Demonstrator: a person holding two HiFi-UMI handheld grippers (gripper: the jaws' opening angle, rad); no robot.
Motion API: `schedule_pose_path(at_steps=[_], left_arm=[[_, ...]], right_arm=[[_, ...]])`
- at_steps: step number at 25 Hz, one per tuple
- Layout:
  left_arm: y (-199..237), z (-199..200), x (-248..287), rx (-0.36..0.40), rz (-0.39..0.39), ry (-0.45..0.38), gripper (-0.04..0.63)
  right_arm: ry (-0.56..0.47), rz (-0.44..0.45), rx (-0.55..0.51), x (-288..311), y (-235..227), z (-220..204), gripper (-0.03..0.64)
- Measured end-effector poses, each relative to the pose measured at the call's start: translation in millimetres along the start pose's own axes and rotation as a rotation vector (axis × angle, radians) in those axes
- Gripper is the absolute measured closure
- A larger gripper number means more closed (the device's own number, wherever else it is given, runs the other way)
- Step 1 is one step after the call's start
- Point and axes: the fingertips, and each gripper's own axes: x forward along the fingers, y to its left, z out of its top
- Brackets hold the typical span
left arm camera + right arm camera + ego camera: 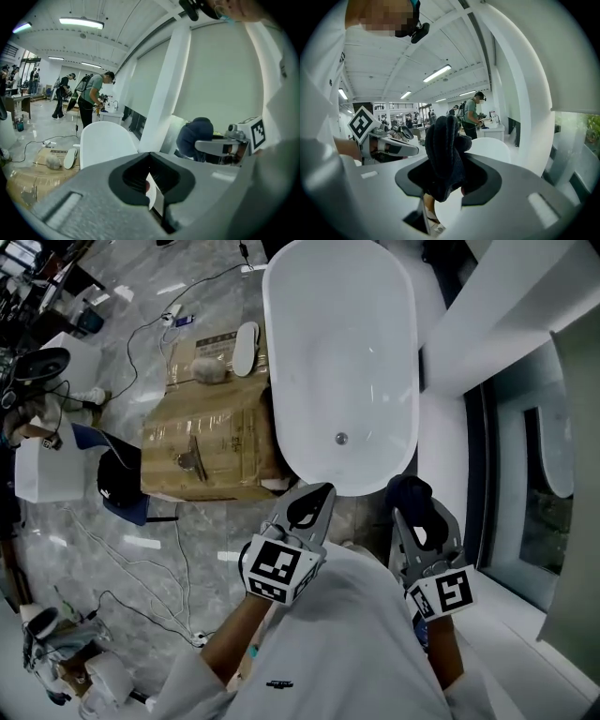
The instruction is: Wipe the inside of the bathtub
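The white oval bathtub stands just ahead of me, its drain near my end. Both grippers hover short of the near rim, outside the tub. My right gripper is shut on a dark blue cloth, which bulges up out of the jaws. My left gripper is shut with nothing in it. In the left gripper view the tub lies ahead, with the cloth to the right. In the right gripper view the left gripper shows at the left.
A flat cardboard box lies against the tub's left side, with a white slipper on it. Cables trail over the marble floor. A white ledge and a window run along the right. A person stands beyond the tub.
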Motion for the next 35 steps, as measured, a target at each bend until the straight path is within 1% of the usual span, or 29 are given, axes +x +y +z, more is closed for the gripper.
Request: schedule_pose_path(at_steps=[3, 5, 7, 11, 14, 18, 21, 23, 25, 27, 30, 32, 35], left_arm=[[34, 14, 9, -0.019, -0.001, -0.005, 0.595], [56, 21, 15, -0.032, -0.007, -0.004, 0.595], [74, 28, 20, -0.031, -0.017, 0.0, 0.595], [109, 40, 41, -0.035, -0.038, 0.015, 0.595], [132, 44, 60, -0.02, -0.053, 0.035, 0.595], [151, 48, 84, -0.015, -0.058, 0.058, 0.595], [157, 54, 100, -0.029, -0.04, 0.062, 0.595], [158, 60, 109, -0.038, -0.028, 0.057, 0.595], [162, 63, 118, -0.046, -0.009, 0.05, 0.595], [168, 63, 130, -0.054, 0.027, 0.046, 0.595], [177, 65, 148, -0.06, 0.097, 0.039, 0.595], [183, 65, 164, -0.046, 0.137, 0.047, 0.595], [184, 60, 185, -0.02, 0.18, 0.081, 0.595]], right_arm=[[0.005, 0.003, -0.01, 36, -1, 17, 0.46], [0.003, 0.003, 0.004, 61, -1, 27, 0.46], [0.006, 0.001, 0.022, 85, -2, 35, 0.46], [0.042, 0.003, 0.025, 132, -6, 44, 0.46], [0.055, 0.02, 0.009, 165, -10, 46, 0.46], [0.071, 0.024, 0.017, 194, -26, 42, 0.46], [0.085, 0.015, 0.031, 208, -46, 41, 0.459], [0.093, 0.025, 0.026, 215, -58, 42, 0.459], [0.102, 0.047, 0.008, 225, -69, 41, 0.459], [0.113, 0.084, -0.016, 238, -81, 35, 0.457], [0.138, 0.174, -0.056, 255, -95, 26, 0.459], [0.144, 0.227, -0.078, 264, -104, 22, 0.459], [0.149, 0.3, -0.088, 279, -117, 19, 0.459]])
